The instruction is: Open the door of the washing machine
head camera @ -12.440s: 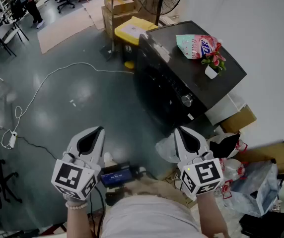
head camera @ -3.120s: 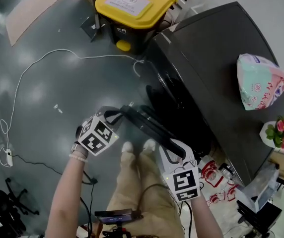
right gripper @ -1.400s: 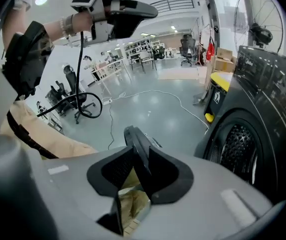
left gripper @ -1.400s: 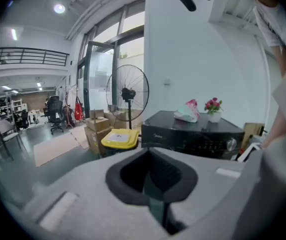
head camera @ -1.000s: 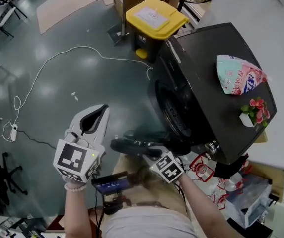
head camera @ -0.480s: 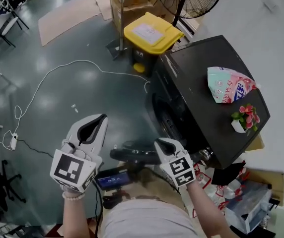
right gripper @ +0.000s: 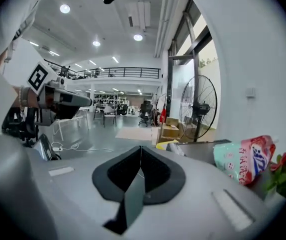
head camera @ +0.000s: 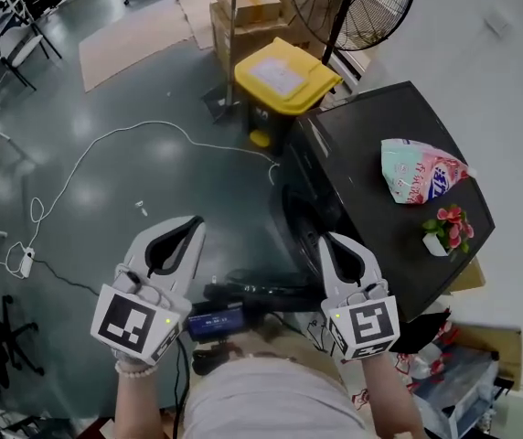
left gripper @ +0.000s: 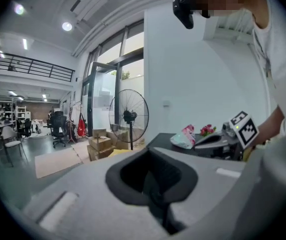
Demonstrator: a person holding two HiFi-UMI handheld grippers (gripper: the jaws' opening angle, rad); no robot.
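Head view: boxy, glossy-black washing machine, round door open.

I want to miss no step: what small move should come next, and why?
Probably none on the door: just lower both grippers. It stands swung open from the washing machine; the left gripper is shut and empty, and the right gripper has just closed its jaws on nothing, clear of it.

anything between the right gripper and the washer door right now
Nothing visible does. The right gripper, its jaws just closed on nothing, is held above the door, which stands swung open from the washing machine.
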